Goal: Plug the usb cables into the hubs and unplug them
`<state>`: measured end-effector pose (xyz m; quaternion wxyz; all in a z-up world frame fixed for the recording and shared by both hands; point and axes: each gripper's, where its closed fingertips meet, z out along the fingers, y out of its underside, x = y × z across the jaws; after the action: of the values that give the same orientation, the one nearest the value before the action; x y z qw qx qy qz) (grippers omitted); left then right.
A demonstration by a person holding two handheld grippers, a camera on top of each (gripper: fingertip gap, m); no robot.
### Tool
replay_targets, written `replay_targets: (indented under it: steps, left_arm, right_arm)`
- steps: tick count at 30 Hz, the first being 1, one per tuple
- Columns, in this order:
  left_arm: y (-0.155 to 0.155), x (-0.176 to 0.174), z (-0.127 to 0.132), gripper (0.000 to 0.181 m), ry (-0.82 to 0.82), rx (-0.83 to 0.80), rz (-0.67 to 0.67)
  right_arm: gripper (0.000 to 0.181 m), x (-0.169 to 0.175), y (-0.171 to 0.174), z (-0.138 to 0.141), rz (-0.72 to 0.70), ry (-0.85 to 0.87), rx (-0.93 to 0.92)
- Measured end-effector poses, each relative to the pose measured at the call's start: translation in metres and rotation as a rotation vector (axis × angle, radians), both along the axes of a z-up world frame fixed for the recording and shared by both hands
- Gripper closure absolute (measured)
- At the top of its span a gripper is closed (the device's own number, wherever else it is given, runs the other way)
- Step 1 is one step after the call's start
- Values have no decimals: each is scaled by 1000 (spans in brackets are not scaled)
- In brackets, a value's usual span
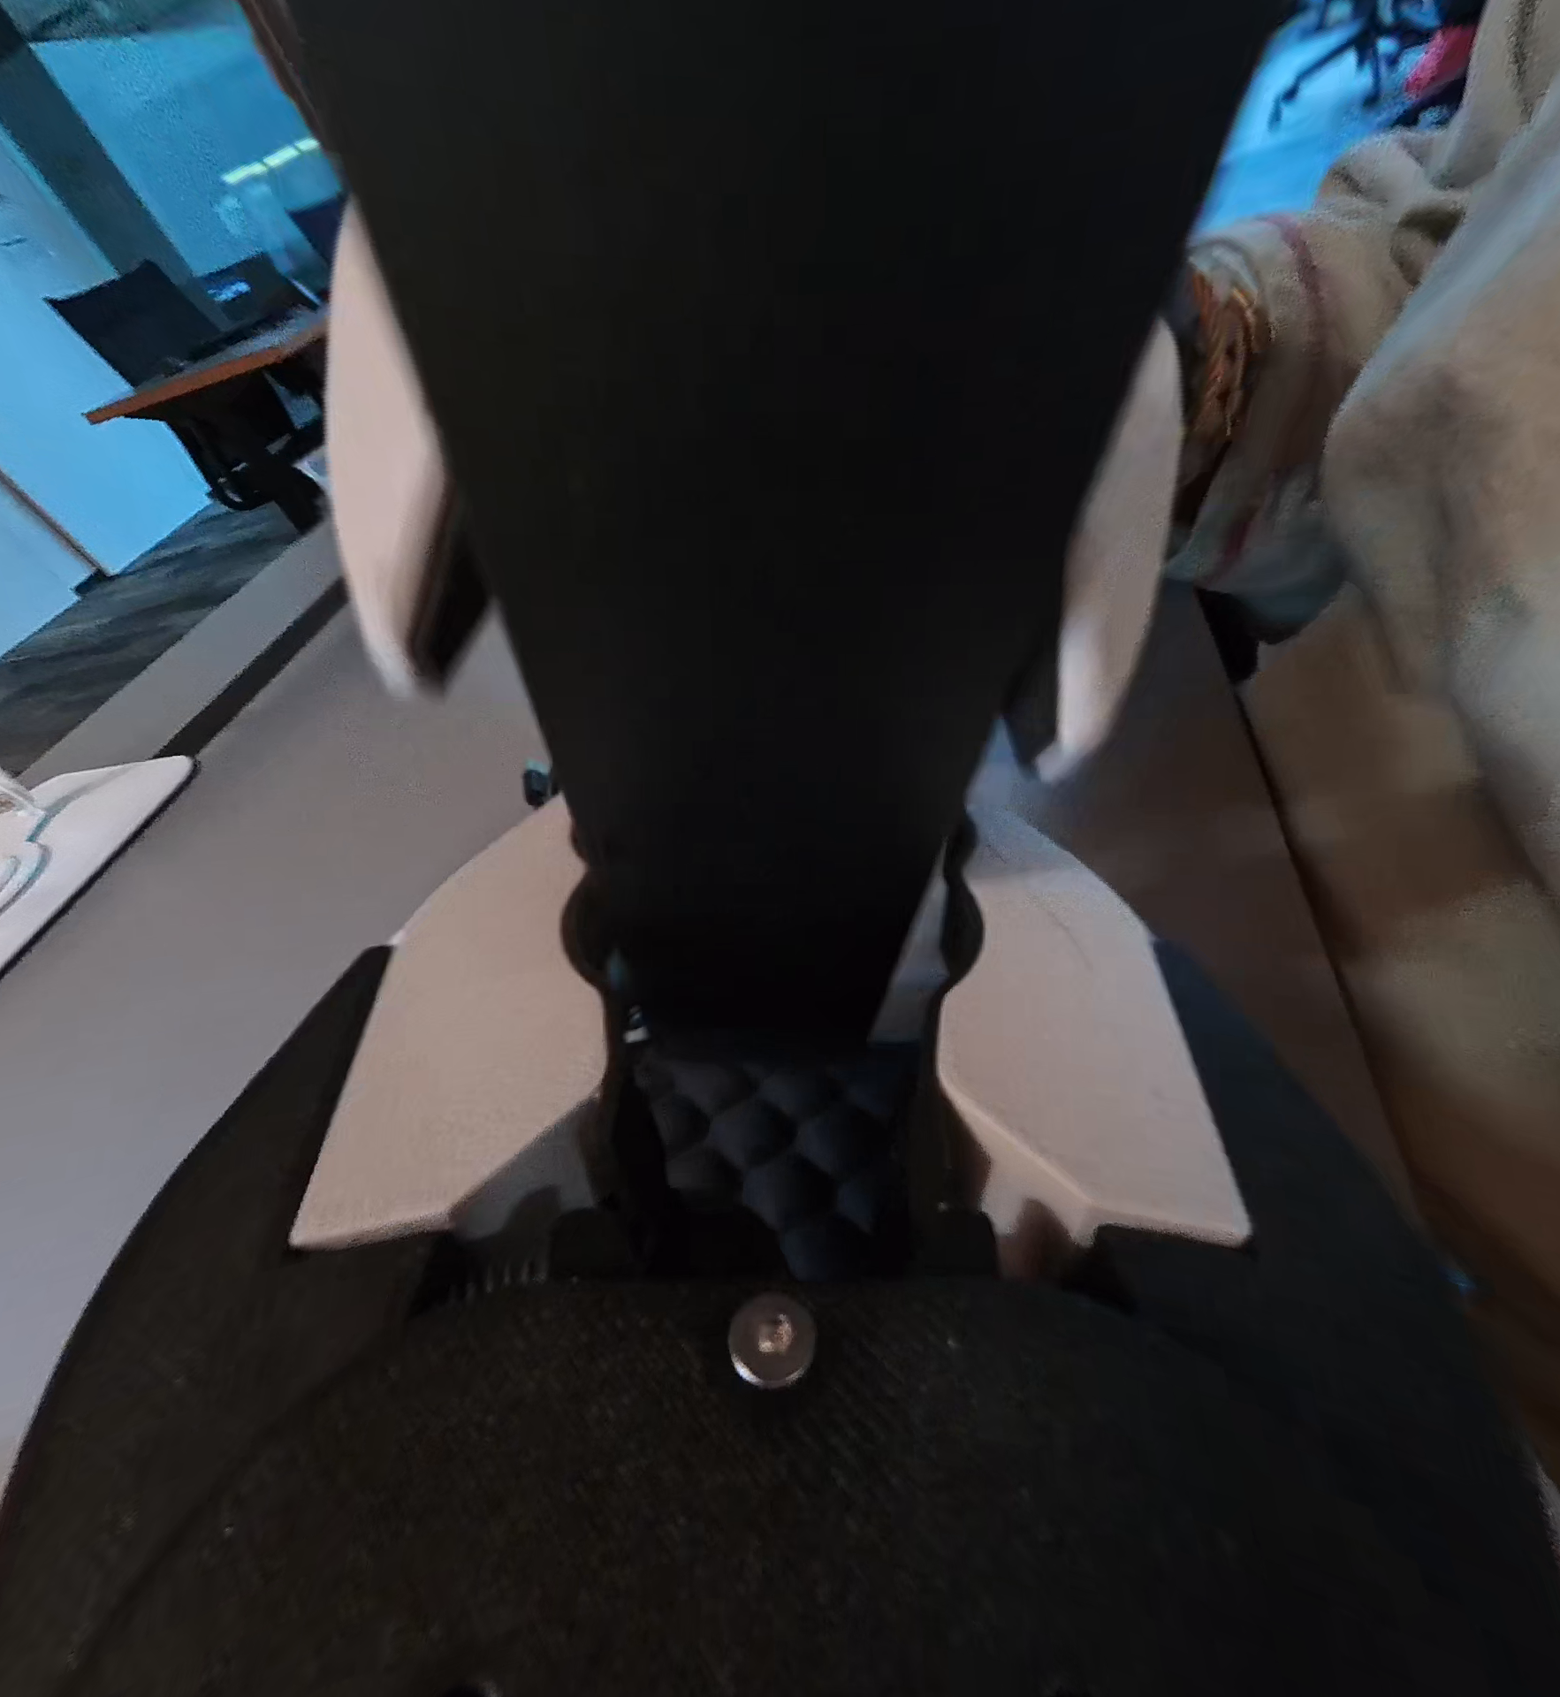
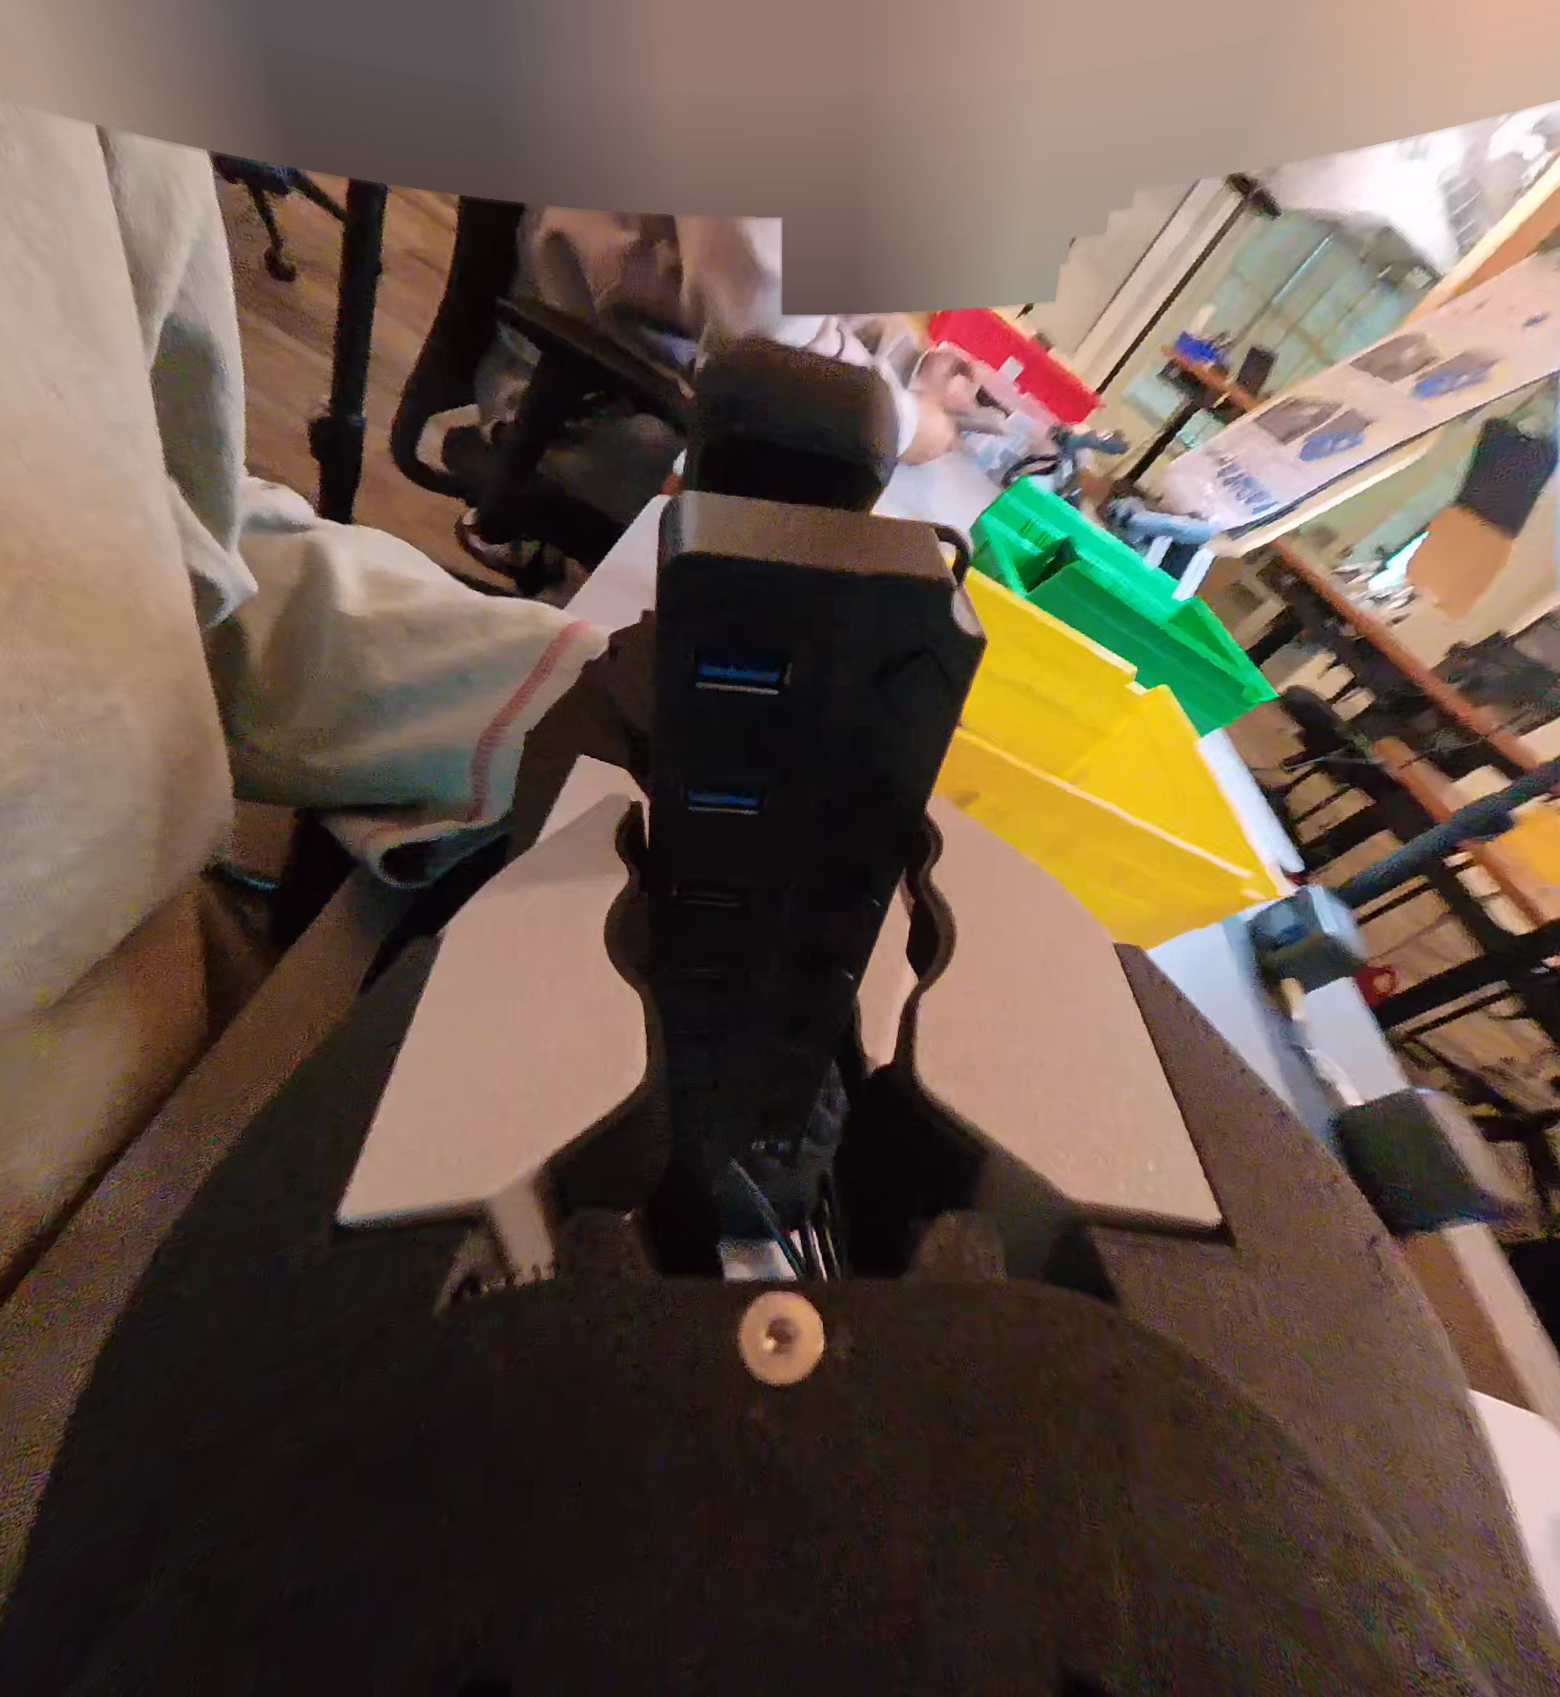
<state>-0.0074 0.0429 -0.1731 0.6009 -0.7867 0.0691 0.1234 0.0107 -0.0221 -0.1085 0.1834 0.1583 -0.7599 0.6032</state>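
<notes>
Hub (image 2: 785,826), a long black block with two blue ports on its upper face, stands lengthwise in the right claw (image 2: 780,927), whose pale fingers (image 2: 519,1038) press on its two long sides, clamped on it. Its far end sticks out well past the fingertips, and a rounded black part sits just beyond that end. Thin dark wires show at its near end, down in the throat of the claw. The hub is held up off the bench (image 2: 1308,1028), which runs along the right side of the right wrist view. Yellow bins (image 2: 1088,808) stand on that bench near its edge, with green bins (image 2: 1125,606) just behind them and a red bin (image 2: 1015,363) farther back.

In the left wrist view a broad black object (image 1: 757,459) fills the middle of the picture and narrows down between the fingers (image 1: 473,1084) of the left claw (image 1: 771,927), which are closed on its sides. It is too dark and too close to tell what it is. Pale curved shapes show at either side of it, blurred. Grey bench (image 1: 207,1010) lies below, with a white flat pad (image 1: 69,826) at its left edge. A person's cream sleeve (image 1: 1446,643) fills the right side.
</notes>
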Motion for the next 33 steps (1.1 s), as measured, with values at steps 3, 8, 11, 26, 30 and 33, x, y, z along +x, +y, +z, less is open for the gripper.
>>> replay_targets:
  steps: [3,8,11,26,30,33]
  left_arm:
    - [-7,-14,24,94,-19,180,80]
    - [-29,-29,59,95,-28,450,181]
    - [-31,-31,58,97,-12,445,203]
    - [-23,-33,45,102,38,365,221]
    - [-24,-35,45,103,29,366,227]
    - [-23,-36,44,103,25,365,228]
  right_arm:
    - [126,-10,35,51,-48,73,-119]
    - [126,-32,127,172,-205,218,-339]
    - [127,-29,186,243,-266,303,-508]
    - [128,-134,394,240,-644,202,-630]
    - [128,-145,408,232,-639,174,-632]
    - [127,-168,413,207,-700,141,-526]
